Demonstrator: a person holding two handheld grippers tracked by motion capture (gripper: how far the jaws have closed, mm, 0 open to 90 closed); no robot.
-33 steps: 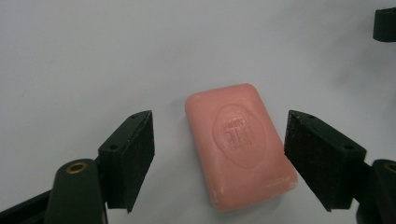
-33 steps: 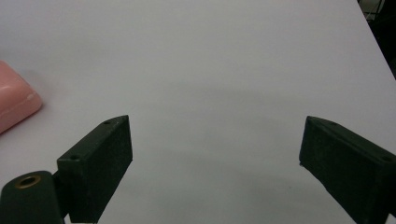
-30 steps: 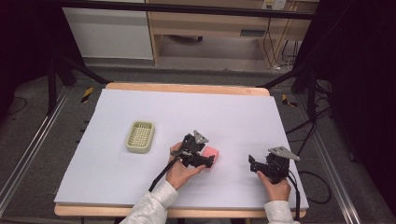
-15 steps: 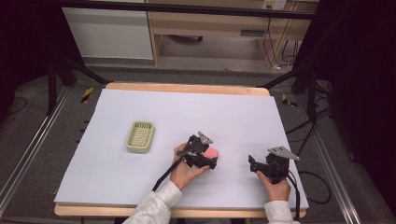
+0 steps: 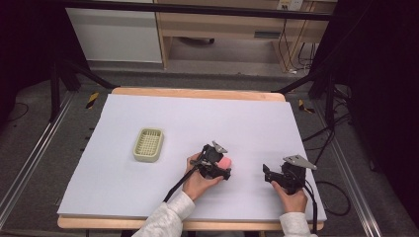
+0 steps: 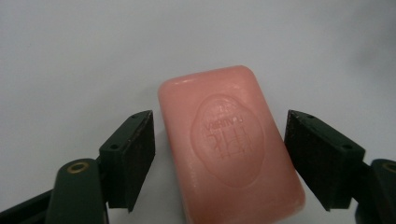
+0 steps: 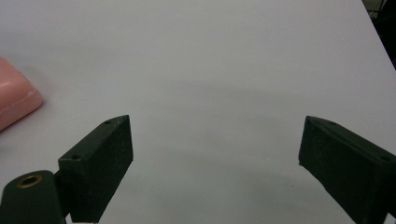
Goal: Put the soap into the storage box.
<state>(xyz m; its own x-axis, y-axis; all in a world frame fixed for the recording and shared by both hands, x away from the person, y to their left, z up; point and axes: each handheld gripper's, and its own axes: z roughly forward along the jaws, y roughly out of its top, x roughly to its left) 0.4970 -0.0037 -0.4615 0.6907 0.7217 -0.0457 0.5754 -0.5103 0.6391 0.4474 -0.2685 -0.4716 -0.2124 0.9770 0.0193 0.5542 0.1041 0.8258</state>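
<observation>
The left gripper point(image 6: 219, 154) stands with its jaws spread, one on each side of a pink soap bar point(image 6: 231, 144) that lies flat on the white table point(image 5: 148, 197), a gap showing on both sides. Over the last second this gripper has edged rightward along the table, bringing the soap between its jaws; a squeeze would likely come next. The right gripper point(image 7: 215, 163) rests wide and empty, the soap off to its left. A soap dish point(image 5: 148, 144) sits well beyond the left gripper.
</observation>
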